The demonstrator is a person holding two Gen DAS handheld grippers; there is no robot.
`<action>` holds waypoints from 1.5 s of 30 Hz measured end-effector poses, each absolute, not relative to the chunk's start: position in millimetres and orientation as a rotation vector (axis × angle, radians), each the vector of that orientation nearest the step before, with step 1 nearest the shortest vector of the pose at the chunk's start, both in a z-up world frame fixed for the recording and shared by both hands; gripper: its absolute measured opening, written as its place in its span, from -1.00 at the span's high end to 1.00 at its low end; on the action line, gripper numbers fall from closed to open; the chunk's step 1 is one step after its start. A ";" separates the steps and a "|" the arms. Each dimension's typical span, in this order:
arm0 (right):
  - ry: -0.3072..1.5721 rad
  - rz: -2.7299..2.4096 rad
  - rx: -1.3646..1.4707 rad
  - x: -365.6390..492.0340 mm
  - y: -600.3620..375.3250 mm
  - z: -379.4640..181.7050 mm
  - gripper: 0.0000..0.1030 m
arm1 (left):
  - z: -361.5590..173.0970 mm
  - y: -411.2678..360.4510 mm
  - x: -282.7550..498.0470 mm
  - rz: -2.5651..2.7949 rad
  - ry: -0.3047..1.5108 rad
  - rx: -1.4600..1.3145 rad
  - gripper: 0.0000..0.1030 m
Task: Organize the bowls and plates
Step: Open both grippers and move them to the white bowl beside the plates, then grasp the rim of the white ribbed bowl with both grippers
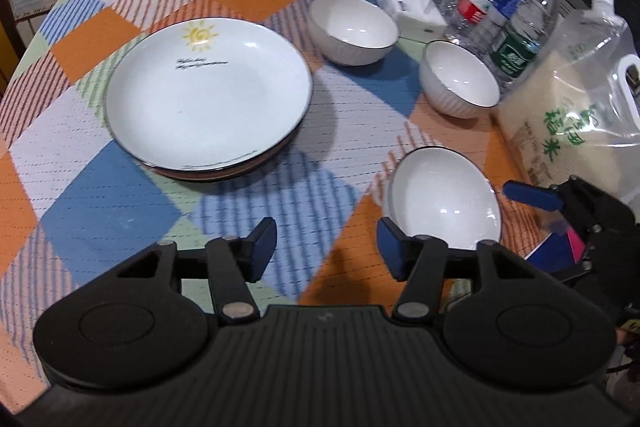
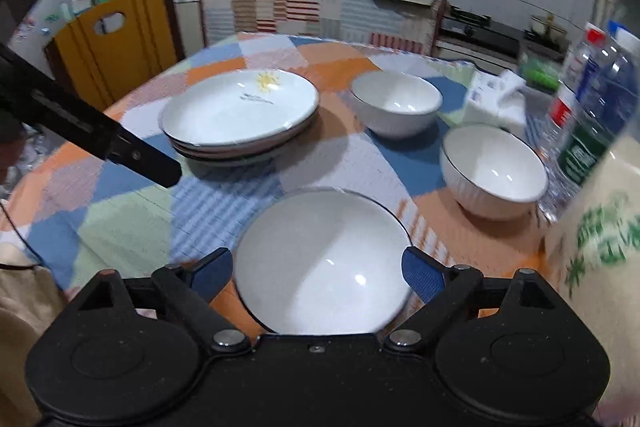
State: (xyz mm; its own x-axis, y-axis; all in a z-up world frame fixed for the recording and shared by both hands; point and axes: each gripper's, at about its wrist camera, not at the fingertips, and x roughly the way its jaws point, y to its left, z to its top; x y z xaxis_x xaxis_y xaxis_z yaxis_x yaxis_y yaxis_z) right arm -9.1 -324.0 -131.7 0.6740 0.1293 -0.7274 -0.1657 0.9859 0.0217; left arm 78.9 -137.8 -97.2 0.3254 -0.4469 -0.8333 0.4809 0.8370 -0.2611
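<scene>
A stack of white plates (image 1: 208,95), the top one with a yellow sun, sits mid-table; it also shows in the right wrist view (image 2: 240,115). Three white bowls stand to its right: a far bowl (image 1: 354,27) (image 2: 396,103), a middle bowl (image 1: 460,79) (image 2: 494,171) and a near bowl (image 1: 444,203) (image 2: 324,263). My left gripper (image 1: 326,247) is open and empty over the cloth, left of the near bowl. My right gripper (image 2: 318,271) is open with its fingers on either side of the near bowl; it also shows in the left wrist view (image 1: 552,203).
Several water bottles (image 1: 508,15), a tissue box (image 1: 412,3) and a large rice bag (image 1: 568,115) crowd the table's right side. A wooden chair (image 2: 112,47) stands at the far left. A kitchen counter (image 2: 320,7) runs behind the checkered tablecloth (image 1: 100,195).
</scene>
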 end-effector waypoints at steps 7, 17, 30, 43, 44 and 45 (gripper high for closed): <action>0.800 0.173 -0.013 -27.1 -328.8 -140.5 -0.84 | -109.6 -156.7 75.6 -0.687 1.066 -0.026 -0.25; 0.753 0.129 -0.140 -25.9 -310.1 -158.6 -0.99 | -137.7 -172.2 78.9 -0.707 1.100 -0.033 -0.25; 0.796 0.109 -0.087 -24.4 -319.3 -173.1 -1.00 | -163.3 -189.6 87.8 -0.701 1.122 -0.018 -0.13; 0.800 0.166 -0.015 -2.3 -320.2 -197.3 -1.00 | -159.9 -192.2 86.2 -0.747 1.132 0.029 0.65; 0.801 0.169 -0.021 -1.2 -316.5 -197.0 -1.00 | -158.2 -188.4 87.3 -0.746 1.137 0.023 0.65; 0.803 0.170 -0.017 -0.7 -313.9 -196.1 -1.00 | -156.5 -183.5 88.7 -0.745 1.145 0.013 0.65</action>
State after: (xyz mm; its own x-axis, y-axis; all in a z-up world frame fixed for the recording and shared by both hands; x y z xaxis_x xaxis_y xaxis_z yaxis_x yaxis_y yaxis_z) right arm -0.7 -313.9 -196.1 0.6816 0.1452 -0.7172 -0.1580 0.9862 0.0495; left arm 88.7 -183.5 -156.5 0.2034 -0.5279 -0.8246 0.5402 0.7629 -0.3552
